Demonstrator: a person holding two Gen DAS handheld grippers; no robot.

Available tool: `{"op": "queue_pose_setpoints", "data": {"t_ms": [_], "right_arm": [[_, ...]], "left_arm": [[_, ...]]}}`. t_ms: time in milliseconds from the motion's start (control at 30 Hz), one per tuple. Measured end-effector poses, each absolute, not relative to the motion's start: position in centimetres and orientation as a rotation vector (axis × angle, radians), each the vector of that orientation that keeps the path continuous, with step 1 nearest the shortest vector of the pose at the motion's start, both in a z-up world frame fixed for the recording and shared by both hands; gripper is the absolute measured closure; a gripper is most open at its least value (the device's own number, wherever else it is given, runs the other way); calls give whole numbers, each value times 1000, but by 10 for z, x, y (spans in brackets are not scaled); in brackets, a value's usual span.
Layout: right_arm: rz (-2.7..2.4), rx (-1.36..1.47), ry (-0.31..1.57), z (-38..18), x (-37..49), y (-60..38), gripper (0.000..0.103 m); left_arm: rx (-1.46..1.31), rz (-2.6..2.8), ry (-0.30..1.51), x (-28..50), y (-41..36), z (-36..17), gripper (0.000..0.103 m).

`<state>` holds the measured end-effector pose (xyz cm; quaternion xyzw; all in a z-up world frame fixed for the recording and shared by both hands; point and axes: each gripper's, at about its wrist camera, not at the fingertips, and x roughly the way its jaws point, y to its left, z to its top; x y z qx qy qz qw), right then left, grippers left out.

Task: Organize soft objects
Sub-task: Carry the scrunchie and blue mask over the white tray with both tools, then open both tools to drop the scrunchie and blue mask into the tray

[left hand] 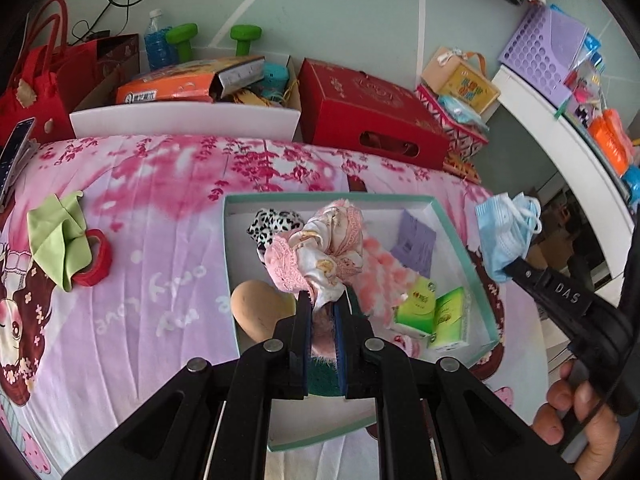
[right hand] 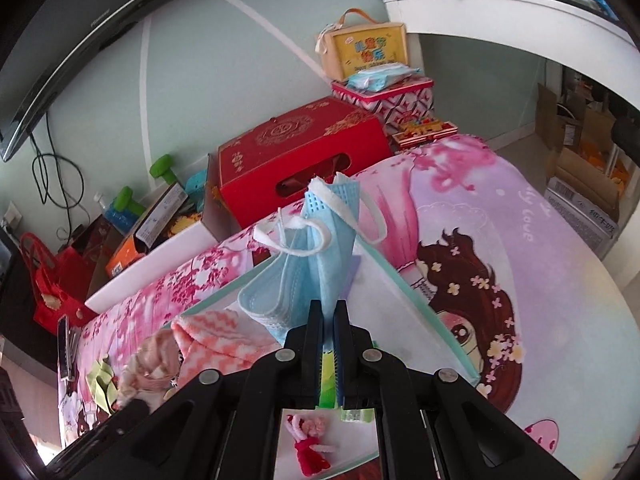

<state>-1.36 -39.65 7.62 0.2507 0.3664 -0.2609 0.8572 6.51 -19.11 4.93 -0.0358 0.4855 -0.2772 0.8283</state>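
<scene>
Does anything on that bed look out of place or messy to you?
Yes: a green cloth lies crumpled on the bedspread, draped partly over a red tape roll, well outside the teal-rimmed box where the other soft things sit. Nothing looks spilled or damaged.

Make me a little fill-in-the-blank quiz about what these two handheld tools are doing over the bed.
1. The left tool is shut on a bundle of ____ cloth.
2. The right tool pinches a blue ____.
3. The white box with the teal rim already holds two ____ tissue packs.
4. Outside the box, a green cloth lies against a roll of ____ tape.

Missing words: pink; face mask; green; red
</scene>
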Motion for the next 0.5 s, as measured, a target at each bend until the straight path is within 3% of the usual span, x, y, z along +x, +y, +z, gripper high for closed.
{"op": "queue_pose_setpoints", "data": {"t_ms": [500], "right_arm": [[-498, 517, 920, 22, 21, -387, 98]], "left_arm": [[-42, -583, 1076, 80, -207, 9, 93]]}}
